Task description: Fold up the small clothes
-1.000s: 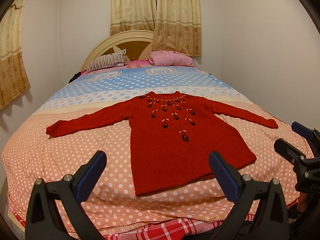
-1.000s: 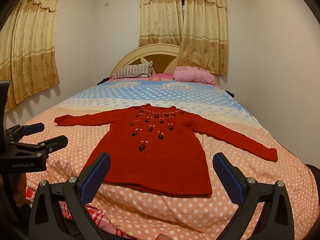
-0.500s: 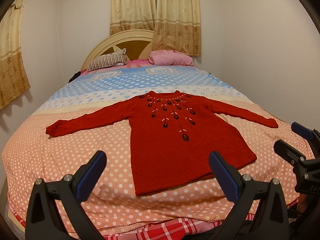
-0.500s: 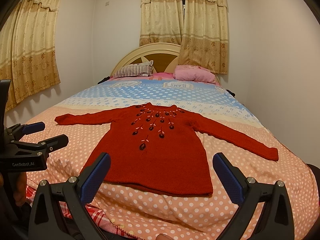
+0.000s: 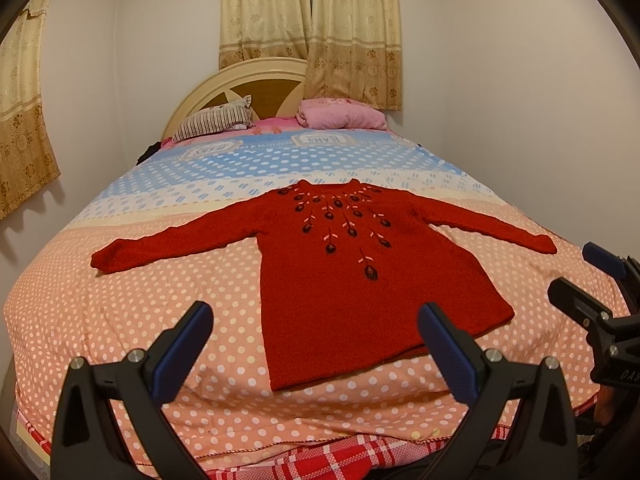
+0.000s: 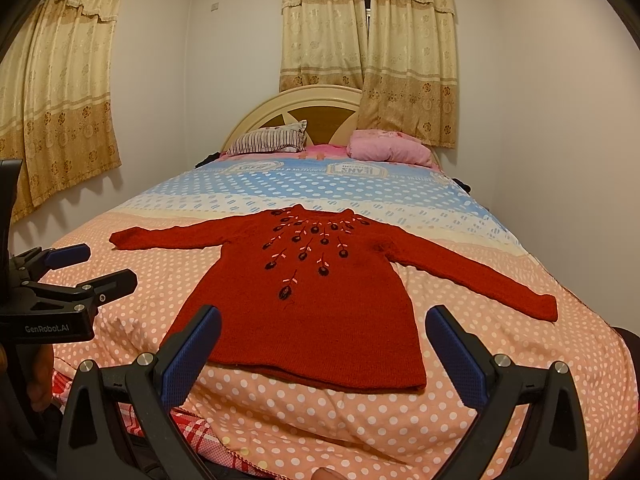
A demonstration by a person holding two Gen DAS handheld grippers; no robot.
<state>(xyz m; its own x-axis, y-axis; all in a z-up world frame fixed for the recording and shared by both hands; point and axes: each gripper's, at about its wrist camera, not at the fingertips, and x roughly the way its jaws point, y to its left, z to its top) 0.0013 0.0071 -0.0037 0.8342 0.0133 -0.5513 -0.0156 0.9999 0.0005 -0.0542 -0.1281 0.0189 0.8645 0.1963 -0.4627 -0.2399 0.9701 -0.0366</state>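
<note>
Nothing was folded: the red sweater (image 5: 352,280) lay flat, sleeves spread; left gripper (image 5: 316,344) and right gripper (image 6: 322,346) hovered wide open, empty.

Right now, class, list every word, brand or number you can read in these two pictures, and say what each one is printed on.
"GenRobot.AI": on the body of the left gripper, seen in the right wrist view.
"DAS": cut off at the picture's edge, on the right gripper, seen in the left wrist view.
"JEANS": upside down, on the badge prints of the bedspread; the smaller lettering around it is too blurred to read.
</note>
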